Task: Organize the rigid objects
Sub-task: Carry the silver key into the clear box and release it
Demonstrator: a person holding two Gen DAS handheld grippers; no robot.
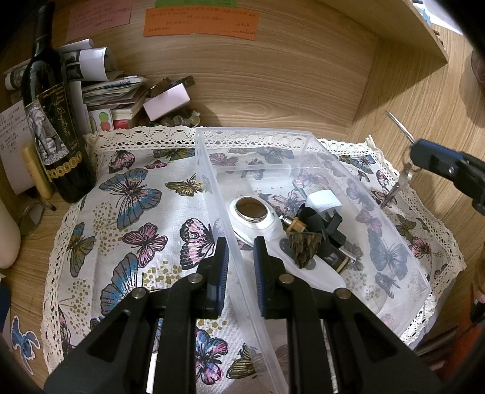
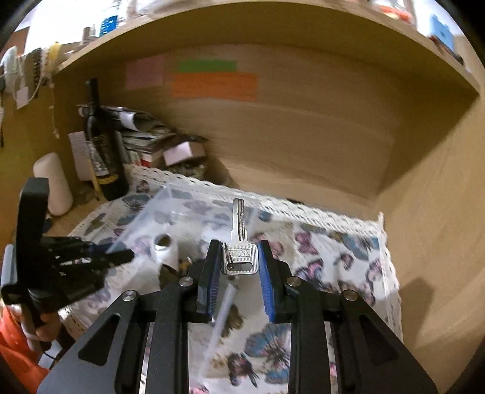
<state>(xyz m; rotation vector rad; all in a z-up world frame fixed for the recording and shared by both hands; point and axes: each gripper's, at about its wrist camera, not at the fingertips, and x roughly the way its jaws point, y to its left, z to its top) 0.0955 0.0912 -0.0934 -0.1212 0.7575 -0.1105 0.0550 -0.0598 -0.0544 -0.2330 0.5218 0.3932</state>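
Observation:
A clear plastic bin (image 1: 303,142) stands on a butterfly cloth (image 1: 130,212). Inside lie a white oval piece with a metal ring (image 1: 253,212), a white cap (image 1: 322,200) and several small dark parts (image 1: 318,239). My left gripper (image 1: 241,245) straddles the bin's left wall (image 1: 224,212), its pads on either side of it. My right gripper (image 2: 238,251) holds a silver key (image 2: 239,242) by its head, blade pointing forward, above the cloth right of the bin (image 2: 169,206). In the left wrist view the right gripper (image 1: 436,157) is at the far right with more keys (image 1: 400,185) hanging from it.
A dark wine bottle (image 1: 51,127) stands at the back left beside stacked papers and booklets (image 1: 115,100) and a small pink box (image 1: 166,101). Coloured notes (image 1: 200,21) are stuck on the wooden back wall. A wooden side wall (image 2: 430,212) rises at the right.

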